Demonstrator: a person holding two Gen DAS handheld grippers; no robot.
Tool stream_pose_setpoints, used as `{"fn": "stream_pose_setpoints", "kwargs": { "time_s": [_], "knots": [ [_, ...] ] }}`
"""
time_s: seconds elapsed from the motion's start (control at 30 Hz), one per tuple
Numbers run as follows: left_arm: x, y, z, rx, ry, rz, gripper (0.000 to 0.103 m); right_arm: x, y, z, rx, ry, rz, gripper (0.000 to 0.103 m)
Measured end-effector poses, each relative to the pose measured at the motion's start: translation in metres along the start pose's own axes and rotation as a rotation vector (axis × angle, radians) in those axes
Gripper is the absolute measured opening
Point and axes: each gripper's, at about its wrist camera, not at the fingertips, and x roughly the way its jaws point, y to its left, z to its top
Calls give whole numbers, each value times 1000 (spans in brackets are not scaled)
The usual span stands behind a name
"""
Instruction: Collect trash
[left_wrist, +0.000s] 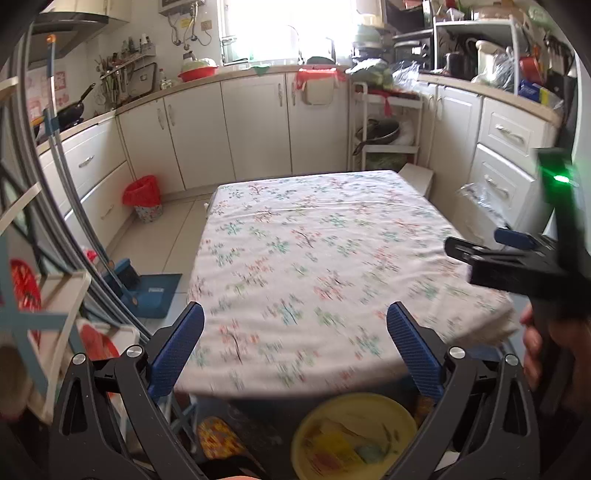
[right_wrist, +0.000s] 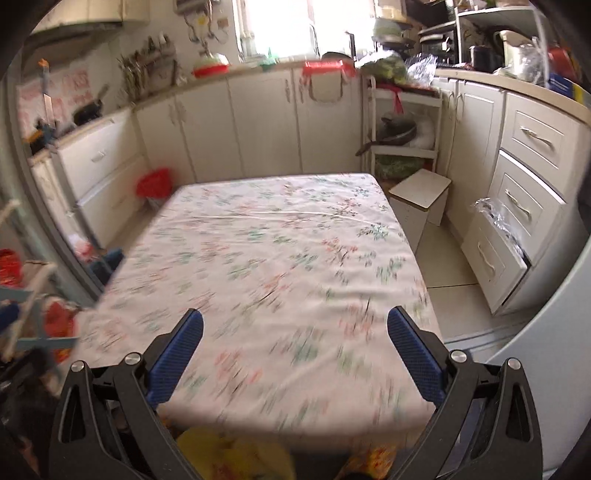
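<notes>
— How were the two grippers held?

— The left gripper (left_wrist: 295, 343) was spread wide, its blue-padded fingers (left_wrist: 177, 349) well apart and gripping nothing. The right gripper (right_wrist: 295, 347) was likewise parted and bare.

— Could either be seen from the other's camera?

— Yes — the right one sat at the right edge of the left view, a hand (left_wrist: 535, 347) wrapped round its grip.

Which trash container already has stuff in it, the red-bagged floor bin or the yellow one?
The yellow bin, directly below the left gripper at the table's near edge: scraps show inside. The red-lined bin by the far cabinets shows no contents from here.
</notes>
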Motion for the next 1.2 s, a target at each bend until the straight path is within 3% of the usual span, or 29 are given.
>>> {"fn": "stream_pose_setpoints", "kwargs": {
  "time_s": [0.2, 0.43, 0.67, 1.2],
  "knots": [
    [44, 17, 28, -14, 37, 55, 95, 111, -14, 30, 13, 169, -63, 96],
    [76, 37, 27, -53, 81, 46, 95, 172, -33, 39, 38, 229, -101, 96],
    [85, 38, 29, -57, 82, 32, 95, 189, -29, 50, -13, 217, -103, 96],
    [87, 34, 28, -67, 92, 14, 95, 187, -29, 49, -9, 219, -102, 96]
  ]
}}
